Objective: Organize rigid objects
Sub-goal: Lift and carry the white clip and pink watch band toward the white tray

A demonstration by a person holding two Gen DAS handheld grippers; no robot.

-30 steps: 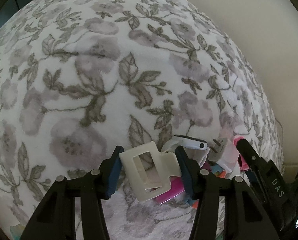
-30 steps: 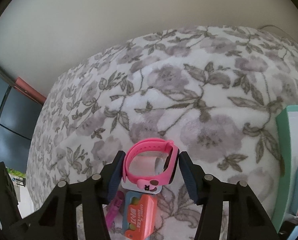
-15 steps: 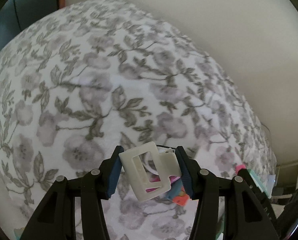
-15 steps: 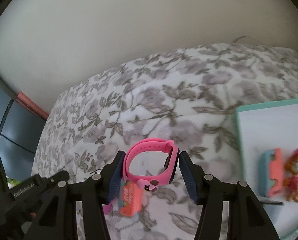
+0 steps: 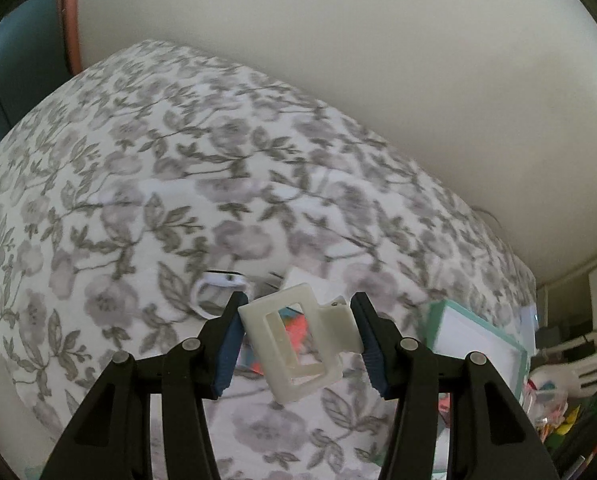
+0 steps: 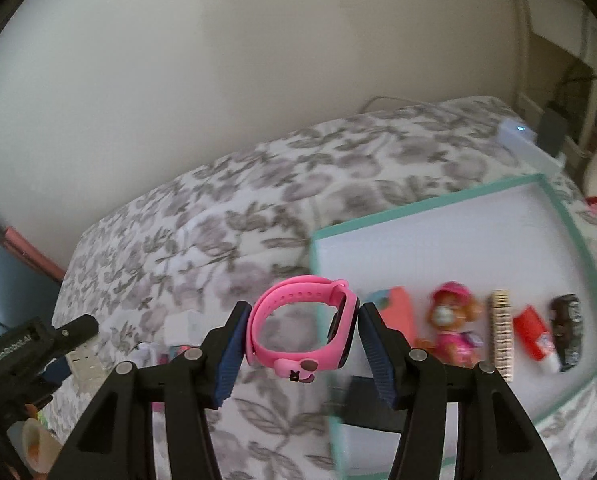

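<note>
Pink watch [image 6: 302, 326] and cream bracket [image 5: 298, 340] stay gripped in fingers; teal-rimmed tray [image 6: 430, 204] has come into view.

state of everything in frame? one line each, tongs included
left tongs: shut on white plastic frame, held off the bedspread
right tongs: shut on pink smartwatch, strap buckled in a loop
teal-rimmed tray: flat on bedspread, holds a row of items
white smartwatch: lying on bedspread

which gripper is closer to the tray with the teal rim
Right. The right gripper, holding the pink watch, is over the tray's near edge; the left gripper is farther back over the bedspread.
</note>
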